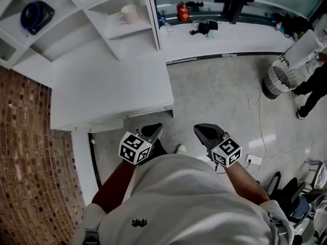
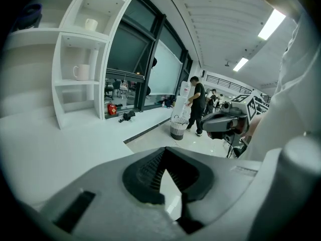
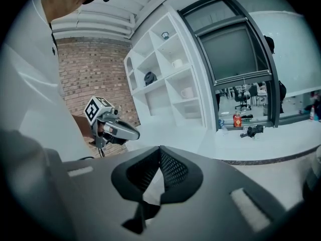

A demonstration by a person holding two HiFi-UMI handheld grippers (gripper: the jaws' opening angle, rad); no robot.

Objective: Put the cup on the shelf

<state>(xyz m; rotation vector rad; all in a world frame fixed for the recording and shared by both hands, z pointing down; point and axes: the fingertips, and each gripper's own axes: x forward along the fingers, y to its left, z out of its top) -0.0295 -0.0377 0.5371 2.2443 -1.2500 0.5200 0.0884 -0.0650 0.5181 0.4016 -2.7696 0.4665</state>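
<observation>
A pale cup [image 1: 129, 14] stands on a middle shelf of the white shelf unit [image 1: 115, 32] at the top left of the head view. The left gripper view shows the cup [image 2: 82, 72] far off at the left, with a second cup [image 2: 91, 24] one shelf higher. In the right gripper view the cup [image 3: 186, 92] is small and distant. My left gripper [image 1: 155, 130] and right gripper [image 1: 201, 130] hang side by side in front of my body, well short of the shelf. The jaws of both meet at the tips, with nothing between them.
A white counter [image 1: 107, 86] runs from the shelf unit toward me. A dark blue object [image 1: 37, 15] sits in a left compartment. A ledge under the window carries a red bottle [image 1: 183, 11] and small items. A waste basket [image 1: 278, 78] and a person [image 1: 312, 88] stand at the right. A brick wall [image 1: 25, 152] is on my left.
</observation>
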